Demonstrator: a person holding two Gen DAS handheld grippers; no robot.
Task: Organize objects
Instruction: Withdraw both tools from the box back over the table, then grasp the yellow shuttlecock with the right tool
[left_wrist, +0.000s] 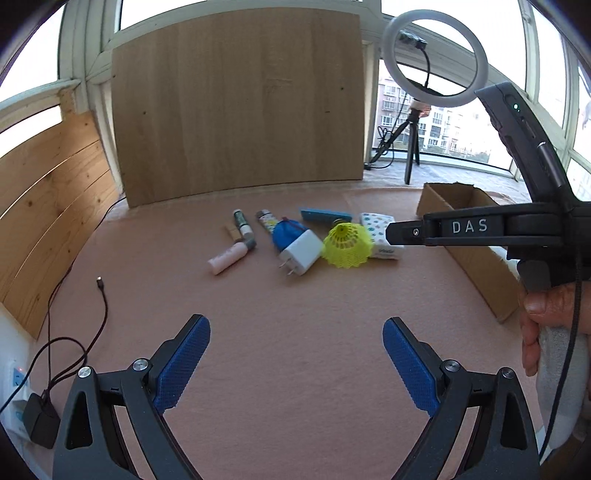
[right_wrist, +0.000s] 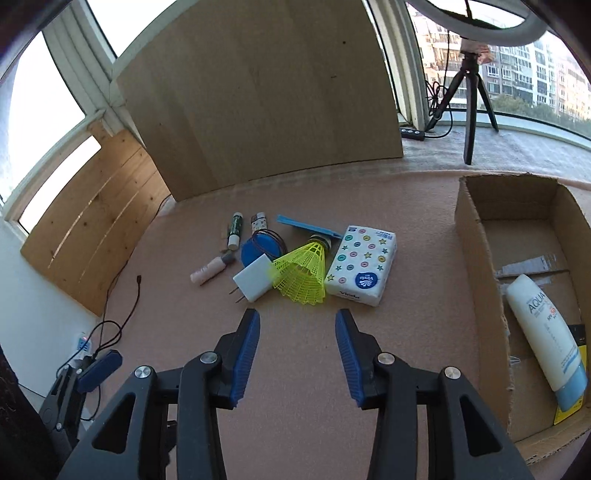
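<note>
A cluster of small objects lies on the pink felt table: a yellow shuttlecock (right_wrist: 301, 271), a white charger plug (right_wrist: 252, 282), a tissue pack (right_wrist: 361, 266), a blue pouch (right_wrist: 260, 249), a pink tube (right_wrist: 210, 271), a green tube (right_wrist: 235, 229) and a blue comb (right_wrist: 308, 226). My right gripper (right_wrist: 297, 325) is open and empty, just short of the shuttlecock. My left gripper (left_wrist: 296, 332) is open and empty, well short of the charger (left_wrist: 301, 254) and shuttlecock (left_wrist: 347, 245). The right gripper's body (left_wrist: 465, 229) shows from the side, its fingertips hidden.
An open cardboard box (right_wrist: 476, 221) stands to the right with a white sunscreen bottle (right_wrist: 546, 332) inside. A wooden board (right_wrist: 258, 96) stands behind the objects. A ring light tripod (right_wrist: 469, 96) is at the back right. A cable (left_wrist: 101, 295) and power strip lie at the left.
</note>
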